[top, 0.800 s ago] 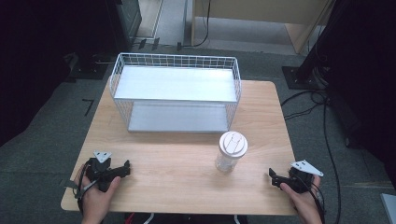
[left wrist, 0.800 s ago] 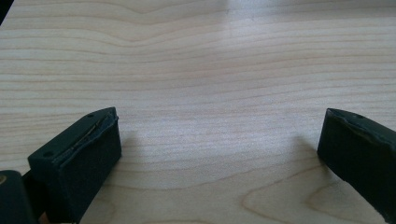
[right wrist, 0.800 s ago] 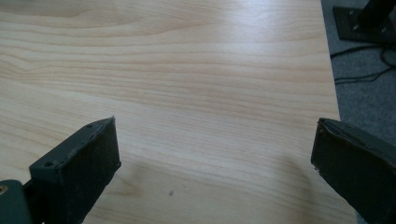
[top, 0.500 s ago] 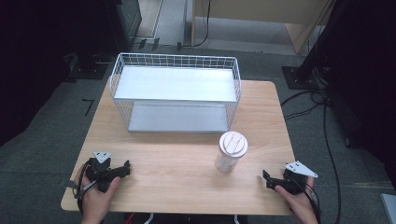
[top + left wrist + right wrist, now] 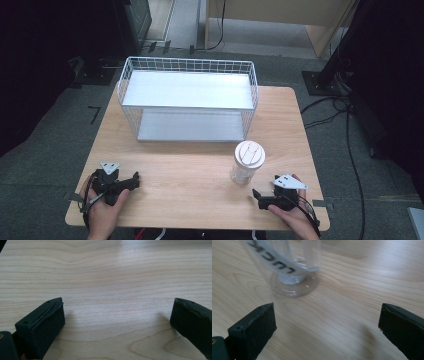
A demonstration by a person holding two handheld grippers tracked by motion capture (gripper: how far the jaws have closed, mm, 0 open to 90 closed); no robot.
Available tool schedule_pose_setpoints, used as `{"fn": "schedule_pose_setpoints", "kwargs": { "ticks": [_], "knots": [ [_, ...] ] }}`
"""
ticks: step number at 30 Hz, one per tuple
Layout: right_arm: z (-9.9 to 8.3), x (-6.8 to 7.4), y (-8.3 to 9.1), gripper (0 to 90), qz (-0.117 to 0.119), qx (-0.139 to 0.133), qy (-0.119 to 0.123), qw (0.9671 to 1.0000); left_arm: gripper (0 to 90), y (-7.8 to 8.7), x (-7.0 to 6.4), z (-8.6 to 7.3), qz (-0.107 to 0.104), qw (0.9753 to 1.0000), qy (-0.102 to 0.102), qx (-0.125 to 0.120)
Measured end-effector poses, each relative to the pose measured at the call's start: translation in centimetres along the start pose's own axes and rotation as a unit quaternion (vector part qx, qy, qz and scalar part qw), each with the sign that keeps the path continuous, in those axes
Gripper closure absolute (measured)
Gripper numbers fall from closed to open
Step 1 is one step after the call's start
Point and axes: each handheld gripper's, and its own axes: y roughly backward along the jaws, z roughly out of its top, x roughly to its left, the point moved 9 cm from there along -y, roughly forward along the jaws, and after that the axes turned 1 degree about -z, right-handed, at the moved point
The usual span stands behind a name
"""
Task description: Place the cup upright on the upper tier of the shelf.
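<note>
A clear plastic cup (image 5: pixel 246 164) with a white lid stands upright on the wooden table (image 5: pixel 200 165), right of centre. My right gripper (image 5: pixel 260 196) rests low near the front right edge, open, just in front of and right of the cup. In the right gripper view the cup's base (image 5: pixel 292 277) sits ahead and to the left of the gap between the wide-apart jaws (image 5: pixel 325 322). My left gripper (image 5: pixel 131 180) lies at the front left, open, with bare wood between its jaws (image 5: pixel 117 317).
A white wire basket shelf (image 5: pixel 187 100) with two levels stands across the back half of the table. Cables trail on the grey floor (image 5: pixel 345 115) at the right. Dark stands and furniture surround the table.
My right gripper has slid left along the front edge, closer to the cup. The left gripper and the cup have stayed where they were.
</note>
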Motion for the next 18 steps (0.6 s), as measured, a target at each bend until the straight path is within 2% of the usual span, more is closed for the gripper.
{"fn": "schedule_pose_setpoints", "kwargs": {
  "ticks": [1, 5, 11, 13, 18],
  "knots": [
    [0.0, 0.0, 0.0, 1.3, 0.000, 0.000, 0.000, 1.0000, 0.0, 0.0, 0.0, 0.0, 0.000, 1.0000, 0.000, 0.000],
    [0.7, 1.9, -0.8, 1.3, 0.017, -0.004, 0.005, 0.9998, 0.0, 0.0, 0.0, 0.0, 0.000, 1.0000, 0.000, 0.000],
    [1.8, 3.4, -1.4, 1.3, 0.038, -0.020, -0.008, 0.9990, 0.0, 0.0, 0.0, 0.0, 0.000, 1.0000, 0.000, 0.000],
    [2.0, 3.5, -1.4, 1.3, 0.038, -0.024, -0.009, 0.9990, 0.0, 0.0, 0.0, 0.0, 0.000, 1.0000, 0.000, 0.000],
    [3.8, 3.6, -0.9, 1.3, 0.041, -0.053, -0.025, 0.9974, 0.0, 0.0, 0.0, 0.0, 0.000, 1.0000, 0.000, 0.000]
  ]
}}
